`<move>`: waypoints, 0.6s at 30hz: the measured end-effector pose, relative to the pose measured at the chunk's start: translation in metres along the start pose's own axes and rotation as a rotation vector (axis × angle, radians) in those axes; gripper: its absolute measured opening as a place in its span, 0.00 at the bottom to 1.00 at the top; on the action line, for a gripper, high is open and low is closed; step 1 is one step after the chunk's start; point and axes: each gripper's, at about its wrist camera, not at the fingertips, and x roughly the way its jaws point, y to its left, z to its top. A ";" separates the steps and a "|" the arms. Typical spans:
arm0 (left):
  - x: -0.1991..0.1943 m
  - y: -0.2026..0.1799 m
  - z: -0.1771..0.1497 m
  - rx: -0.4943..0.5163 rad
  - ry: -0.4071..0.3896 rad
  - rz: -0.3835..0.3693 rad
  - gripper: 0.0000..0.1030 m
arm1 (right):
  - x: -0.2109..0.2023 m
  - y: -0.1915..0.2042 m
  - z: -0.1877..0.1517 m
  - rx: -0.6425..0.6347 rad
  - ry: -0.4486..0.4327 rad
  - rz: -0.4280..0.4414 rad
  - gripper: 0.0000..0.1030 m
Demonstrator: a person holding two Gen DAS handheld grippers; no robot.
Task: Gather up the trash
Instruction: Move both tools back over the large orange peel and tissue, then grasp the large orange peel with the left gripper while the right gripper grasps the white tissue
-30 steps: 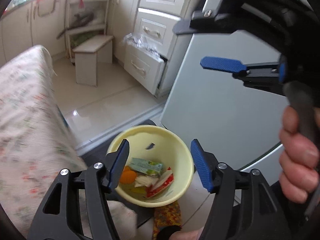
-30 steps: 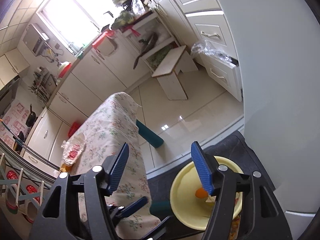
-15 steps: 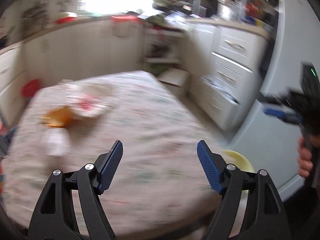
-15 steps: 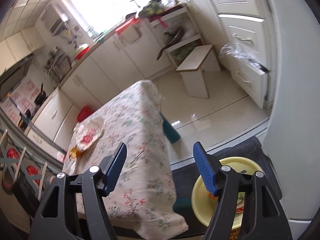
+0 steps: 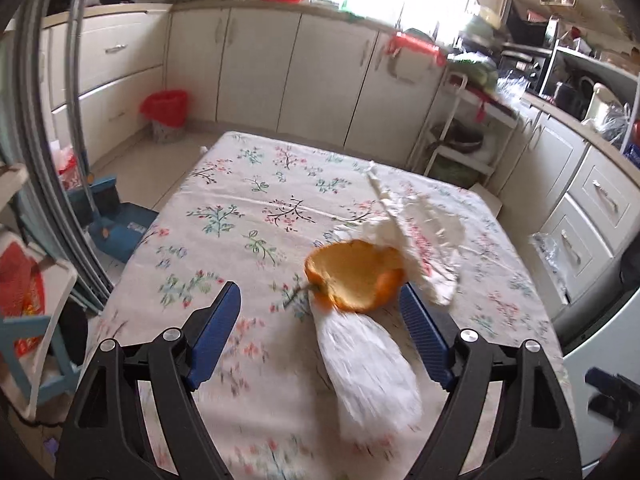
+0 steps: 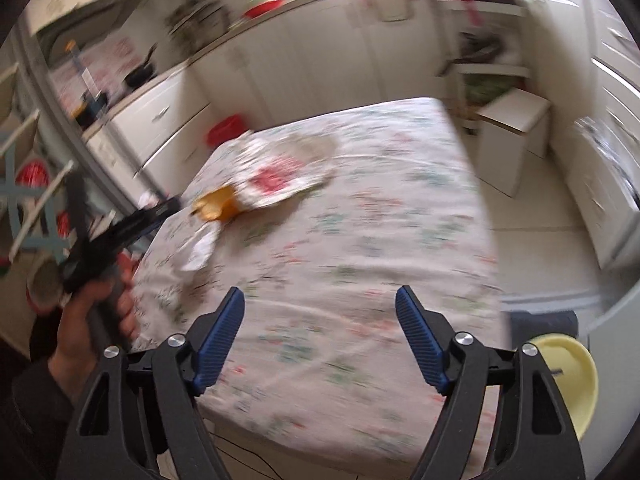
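Note:
An orange peel (image 5: 354, 276) lies on the floral tablecloth (image 5: 248, 216), with a white crumpled tissue (image 5: 368, 372) in front of it and a white wrapper with red print (image 5: 416, 236) behind it. My left gripper (image 5: 320, 332) is open and empty, its fingers on either side of the peel and tissue. In the right wrist view the peel (image 6: 214, 206), tissue (image 6: 198, 252) and wrapper (image 6: 280, 176) lie at the table's far left. My right gripper (image 6: 320, 344) is open and empty over the table's near edge. The yellow trash bowl (image 6: 568, 380) sits on the floor at lower right.
A red-lined bin (image 5: 164, 114) stands by the far cabinets. A blue dustpan (image 5: 116, 224) lies on the floor left of the table. A small white stool (image 6: 514, 128) stands beyond the table's right side. White cabinets line the walls.
Both grippers have swung from the yellow bowl on the floor up to the table. My left gripper has moved close to the orange peel and tissue. Both stay open.

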 end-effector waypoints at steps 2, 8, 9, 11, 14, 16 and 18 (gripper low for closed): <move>0.018 0.001 0.008 0.018 0.029 -0.017 0.75 | 0.016 0.024 0.002 -0.051 0.013 0.021 0.75; 0.055 0.004 0.024 0.042 0.126 -0.096 0.75 | 0.058 0.080 0.008 -0.152 0.051 0.083 0.78; 0.057 0.004 0.027 0.049 0.129 -0.103 0.75 | 0.064 0.088 0.008 -0.169 0.056 0.085 0.79; 0.059 0.005 0.033 0.046 0.143 -0.120 0.75 | 0.076 0.101 0.008 -0.202 0.063 0.091 0.80; 0.064 0.010 0.037 0.038 0.165 -0.121 0.75 | 0.096 0.115 0.011 -0.216 0.079 0.095 0.80; 0.067 0.013 0.038 0.034 0.179 -0.124 0.75 | 0.109 0.120 0.010 -0.211 0.088 0.092 0.80; 0.070 0.015 0.040 0.028 0.193 -0.126 0.75 | 0.120 0.123 0.011 -0.198 0.098 0.092 0.80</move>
